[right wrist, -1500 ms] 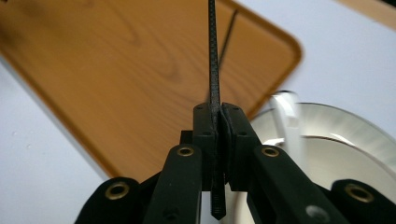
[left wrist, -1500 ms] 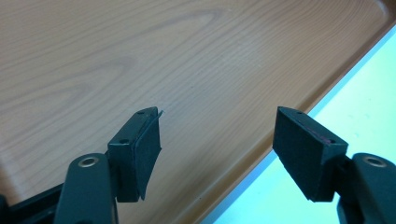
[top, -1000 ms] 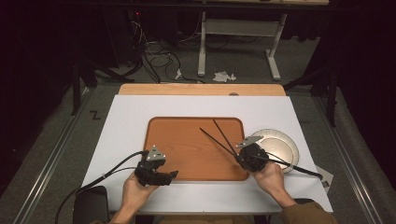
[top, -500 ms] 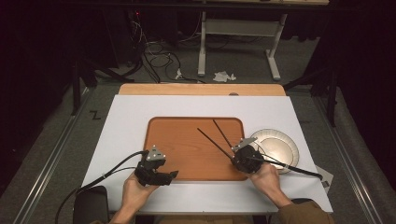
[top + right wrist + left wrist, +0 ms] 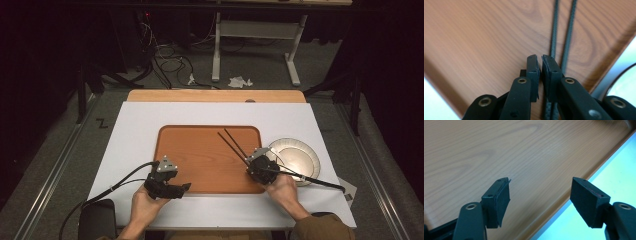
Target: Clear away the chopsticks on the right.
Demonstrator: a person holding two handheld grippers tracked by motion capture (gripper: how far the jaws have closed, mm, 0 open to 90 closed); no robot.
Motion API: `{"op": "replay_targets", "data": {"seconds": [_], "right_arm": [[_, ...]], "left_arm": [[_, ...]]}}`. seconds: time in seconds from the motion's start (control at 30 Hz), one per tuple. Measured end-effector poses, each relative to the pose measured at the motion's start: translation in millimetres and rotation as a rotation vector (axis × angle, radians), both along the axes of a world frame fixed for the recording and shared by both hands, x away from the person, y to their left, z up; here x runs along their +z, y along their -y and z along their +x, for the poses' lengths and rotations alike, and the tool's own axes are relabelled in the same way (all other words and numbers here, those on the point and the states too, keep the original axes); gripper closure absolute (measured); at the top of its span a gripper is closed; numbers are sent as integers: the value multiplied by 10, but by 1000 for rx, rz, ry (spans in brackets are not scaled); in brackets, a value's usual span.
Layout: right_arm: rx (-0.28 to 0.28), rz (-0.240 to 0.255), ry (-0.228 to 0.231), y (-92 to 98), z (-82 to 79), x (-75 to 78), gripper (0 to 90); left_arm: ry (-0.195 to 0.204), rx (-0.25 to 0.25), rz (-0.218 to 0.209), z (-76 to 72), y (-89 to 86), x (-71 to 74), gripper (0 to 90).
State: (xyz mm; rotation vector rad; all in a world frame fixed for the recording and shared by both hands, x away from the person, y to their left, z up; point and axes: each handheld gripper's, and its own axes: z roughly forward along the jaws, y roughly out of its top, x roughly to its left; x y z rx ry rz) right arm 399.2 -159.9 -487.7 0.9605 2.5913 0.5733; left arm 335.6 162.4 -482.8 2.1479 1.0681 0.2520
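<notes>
Since a second ago the chopsticks (image 5: 231, 143) and the right gripper (image 5: 258, 163) have slid slightly left on the wooden tray (image 5: 200, 165). Two thin, dark, ribbed sticks (image 5: 564, 37) lie nearly parallel, running from the gripper toward the tray's far edge. Its jaws are nearly closed just beside them, gripping nothing. Beside the tray sits a plate (image 5: 300, 155). The left gripper (image 5: 540, 200) gapes wide over the tray's near edge.
</notes>
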Motion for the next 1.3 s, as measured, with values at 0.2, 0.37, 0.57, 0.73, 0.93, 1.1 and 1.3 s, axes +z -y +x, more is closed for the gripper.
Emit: {"op": "replay_targets", "data": {"seconds": [0.2,0.37,0.57,0.73,0.93,1.1,1.3], "right_arm": [[-9,-2,6,8,26,1,820],[3,47,28,46,5,103,777],[13,94,44,93,-18,200,734],[20,118,62,135,-33,267,692],[18,144,81,183,-51,339,647],[21,147,86,214,-63,365,621],[22,164,95,264,-101,420,603]], "left_arm": [[2,2,-3,-11,-2,5,319],[2,3,-4,-8,0,4,319],[9,5,-3,-13,-2,6,319],[10,3,-4,-13,-6,10,319],[7,8,-4,-12,-3,7,319],[13,4,1,-17,-12,14,320],[13,8,-4,-14,-9,13,320]]}}
